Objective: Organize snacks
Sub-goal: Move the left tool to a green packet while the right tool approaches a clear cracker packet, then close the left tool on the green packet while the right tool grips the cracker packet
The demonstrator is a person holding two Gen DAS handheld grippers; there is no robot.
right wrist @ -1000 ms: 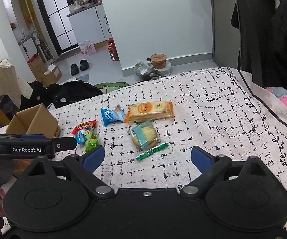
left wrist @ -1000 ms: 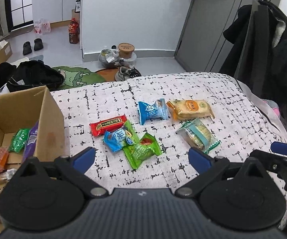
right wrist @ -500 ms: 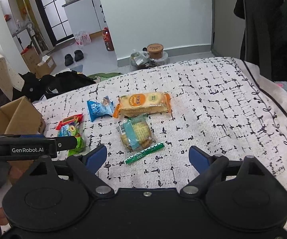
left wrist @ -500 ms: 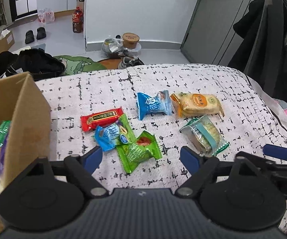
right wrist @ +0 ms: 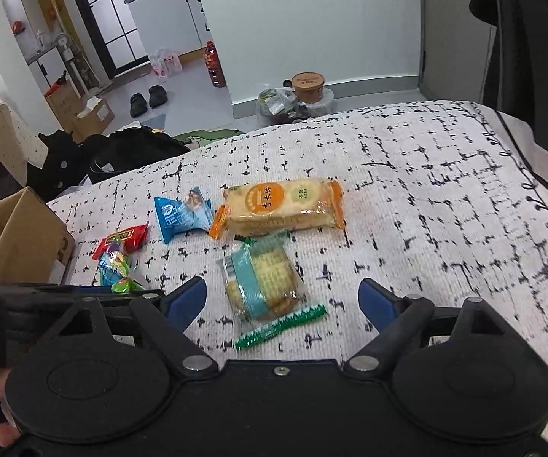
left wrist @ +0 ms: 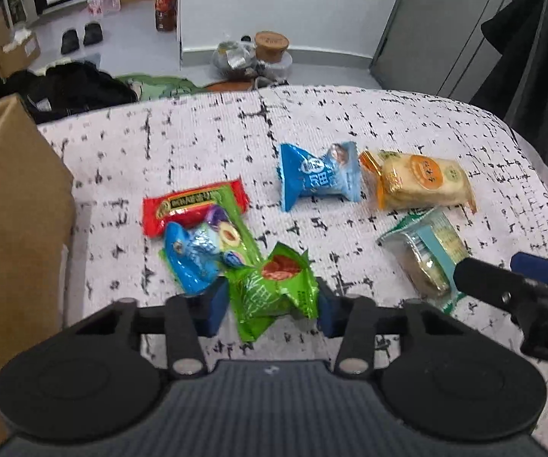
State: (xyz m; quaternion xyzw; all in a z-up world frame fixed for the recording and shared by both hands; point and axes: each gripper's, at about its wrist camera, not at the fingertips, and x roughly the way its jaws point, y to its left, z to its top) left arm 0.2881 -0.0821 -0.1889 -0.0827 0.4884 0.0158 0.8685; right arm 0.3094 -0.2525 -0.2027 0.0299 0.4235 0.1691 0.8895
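Observation:
On the white black-flecked cloth point(left wrist: 205, 141) lie several snacks. My left gripper point(left wrist: 270, 308) is closing on a crumpled green snack packet point(left wrist: 274, 289), with a pad touching each side. Just beyond it lie a small blue packet point(left wrist: 198, 259) and a red bar point(left wrist: 194, 205). Further right are a larger blue packet point(left wrist: 317, 177) and an orange cracker pack point(right wrist: 281, 205). My right gripper point(right wrist: 281, 291) stands open low over the cloth. A clear biscuit pack with a teal band point(right wrist: 262, 282) lies between its fingers, untouched.
An open cardboard box point(left wrist: 11, 209) stands at the cloth's left edge. Past the far edge the floor holds black bags point(left wrist: 80, 87), slippers point(right wrist: 148, 99), a bottle point(left wrist: 165, 9) and a lidded cup point(left wrist: 272, 43). A dark coat point(left wrist: 532, 49) hangs at the right.
My left gripper has come down and forward onto the green packet, and its fingers have closed in around it. My right gripper has sunk toward the teal-banded biscuit pack, still wide.

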